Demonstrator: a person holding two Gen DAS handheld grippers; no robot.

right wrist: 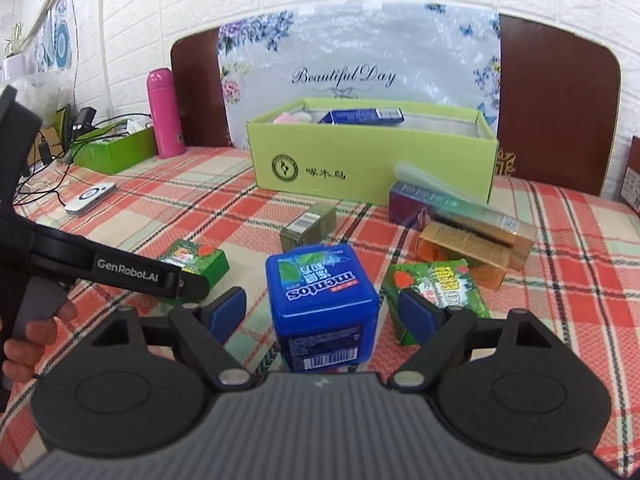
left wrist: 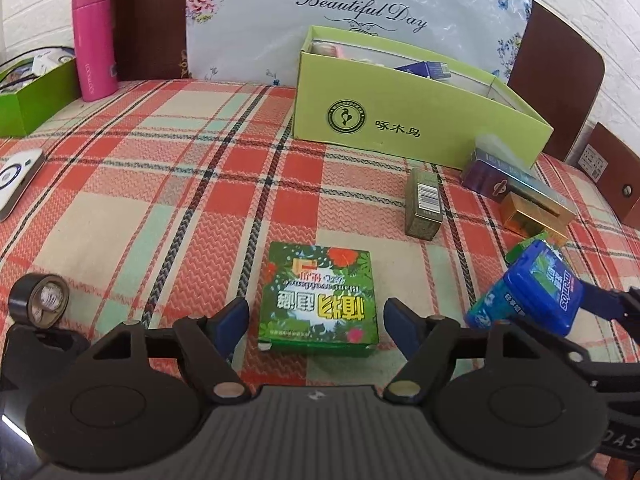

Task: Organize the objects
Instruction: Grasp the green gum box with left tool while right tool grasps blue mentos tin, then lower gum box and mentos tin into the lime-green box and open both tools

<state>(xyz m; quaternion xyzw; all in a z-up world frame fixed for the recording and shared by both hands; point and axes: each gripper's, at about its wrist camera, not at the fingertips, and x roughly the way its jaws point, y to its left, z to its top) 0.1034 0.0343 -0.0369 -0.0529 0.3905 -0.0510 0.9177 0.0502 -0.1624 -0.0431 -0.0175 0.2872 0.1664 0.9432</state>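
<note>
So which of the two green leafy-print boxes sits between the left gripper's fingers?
The one lying flat in front of the left gripper, the green box standing alone on the tablecloth. The other green box lies beside the blue mint tub.

Both wrist views low and close over the checked cloth, tilted down toward the back wall. Shared: lime box upper centre, pink flask upper left.
</note>
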